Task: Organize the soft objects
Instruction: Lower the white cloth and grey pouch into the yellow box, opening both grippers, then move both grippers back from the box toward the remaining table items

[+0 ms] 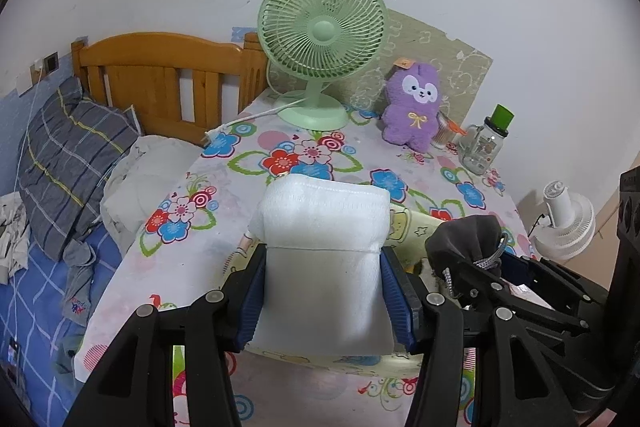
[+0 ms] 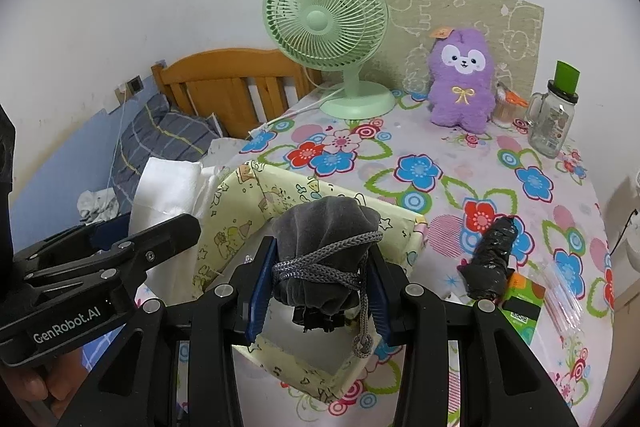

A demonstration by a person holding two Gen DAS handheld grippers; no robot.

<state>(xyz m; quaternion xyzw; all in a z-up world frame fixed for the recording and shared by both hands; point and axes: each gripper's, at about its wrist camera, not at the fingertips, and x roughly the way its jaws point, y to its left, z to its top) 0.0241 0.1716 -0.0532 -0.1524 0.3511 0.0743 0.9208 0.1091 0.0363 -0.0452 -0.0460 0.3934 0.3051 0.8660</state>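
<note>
left gripper (image 1: 323,291) pinches a folded white cloth (image 1: 324,247), long axis running away from the camera, its near end hidden behind the fingers. right gripper (image 2: 318,283) clamps a grey pouch (image 2: 326,247) above the yellow box (image 2: 236,211), whose inside is mostly hidden; the pouch's cord dangles toward the camera.

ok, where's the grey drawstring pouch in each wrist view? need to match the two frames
Left wrist: grey drawstring pouch at lower right, clamped in the right gripper, beside the white folded cloth.
Right wrist: pouch at bottom centre, between that gripper's blue pads, over the yellow fabric box.
Shared landmark: green desk fan, top centre in both.
</note>
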